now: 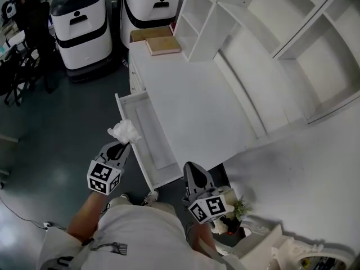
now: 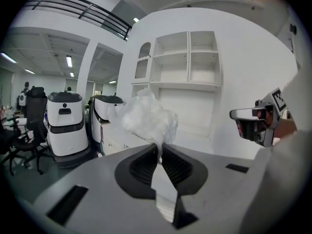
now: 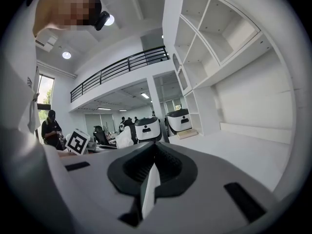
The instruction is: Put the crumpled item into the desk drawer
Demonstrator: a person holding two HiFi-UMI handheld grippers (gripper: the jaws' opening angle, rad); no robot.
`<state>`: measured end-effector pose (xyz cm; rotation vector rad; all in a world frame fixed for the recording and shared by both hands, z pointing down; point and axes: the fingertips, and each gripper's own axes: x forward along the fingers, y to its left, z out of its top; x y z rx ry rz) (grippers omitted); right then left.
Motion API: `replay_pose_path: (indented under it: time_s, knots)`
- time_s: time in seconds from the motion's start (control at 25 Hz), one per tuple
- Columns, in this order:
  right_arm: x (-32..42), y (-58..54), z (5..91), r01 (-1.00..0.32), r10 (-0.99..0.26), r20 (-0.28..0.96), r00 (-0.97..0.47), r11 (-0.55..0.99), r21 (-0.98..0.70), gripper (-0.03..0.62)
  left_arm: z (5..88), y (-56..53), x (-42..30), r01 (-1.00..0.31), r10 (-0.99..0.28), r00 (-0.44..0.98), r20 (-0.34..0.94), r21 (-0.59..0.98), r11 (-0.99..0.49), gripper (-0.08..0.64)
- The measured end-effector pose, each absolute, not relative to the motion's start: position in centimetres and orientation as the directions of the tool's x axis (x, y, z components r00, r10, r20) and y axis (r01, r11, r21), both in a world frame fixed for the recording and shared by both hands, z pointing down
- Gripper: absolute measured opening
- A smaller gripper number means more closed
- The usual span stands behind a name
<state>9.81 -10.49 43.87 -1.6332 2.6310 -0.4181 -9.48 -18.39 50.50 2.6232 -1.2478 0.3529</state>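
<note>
Across the head view's middle lies the white desk (image 1: pixel 191 94), its drawer (image 1: pixel 149 135) pulled open toward eight o'clock. At seven o'clock the left gripper (image 1: pixel 124 143) pinches the crumpled item (image 1: pixel 124 130) beside the drawer's outer rim. At five o'clock the right gripper (image 1: pixel 193 174) is pressed together on nothing. Best to carry the wad toward two o'clock over the drawer's bare floor and lower it below the rim before releasing.
</note>
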Motion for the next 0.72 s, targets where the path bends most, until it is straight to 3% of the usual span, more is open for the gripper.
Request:
replay_pose_path:
  time_s: [0.72]
  knots:
    - [15.8,-11.6,47.0,-0.868,-0.885,0.123,-0.449,0.4,-0.295,0.009,60.4,-19.9,-4.7,-0.796,-0.648,0.556,0.521,0.109,-0.595,0.038]
